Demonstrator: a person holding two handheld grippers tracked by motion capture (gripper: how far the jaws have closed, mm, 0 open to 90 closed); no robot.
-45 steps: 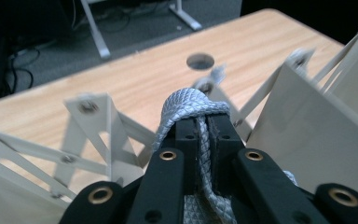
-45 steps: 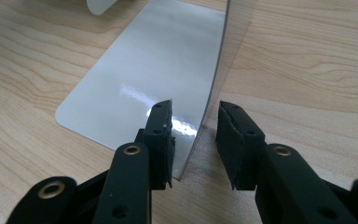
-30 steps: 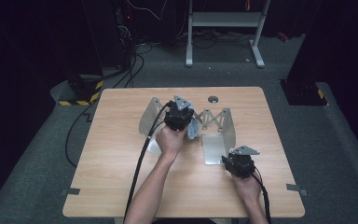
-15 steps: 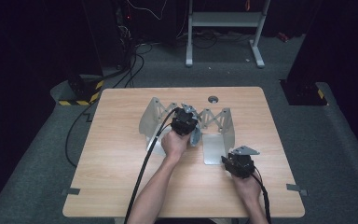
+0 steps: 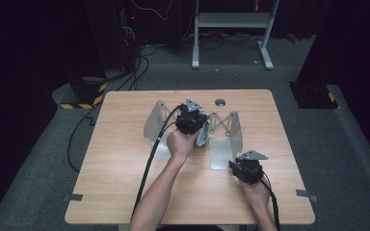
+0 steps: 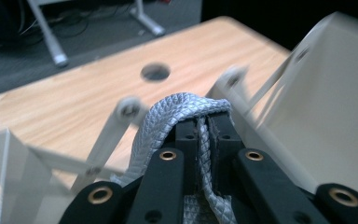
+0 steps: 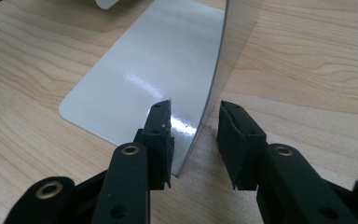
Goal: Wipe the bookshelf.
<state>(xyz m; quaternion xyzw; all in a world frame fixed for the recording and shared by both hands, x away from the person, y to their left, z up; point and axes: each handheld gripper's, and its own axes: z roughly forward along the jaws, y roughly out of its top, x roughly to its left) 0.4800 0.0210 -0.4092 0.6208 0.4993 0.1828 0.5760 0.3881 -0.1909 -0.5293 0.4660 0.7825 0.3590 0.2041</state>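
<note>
Hands were seen low over the table (image 5: 125, 187): the left gripper (image 6: 204, 135) was held above the metal folding rack (image 5: 226, 126), its fingers clamped on a silver textured strap (image 6: 168, 116); the right gripper (image 7: 195, 140) was set with fingers parted astride the rack's upright plate (image 7: 228, 56).

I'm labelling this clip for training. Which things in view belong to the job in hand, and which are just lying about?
In the job:
left gripper, shut on the grey strap
right gripper, open astride the white plate
folding white rack

Lying about:
cables on the floor
metal stand
striped block
</note>
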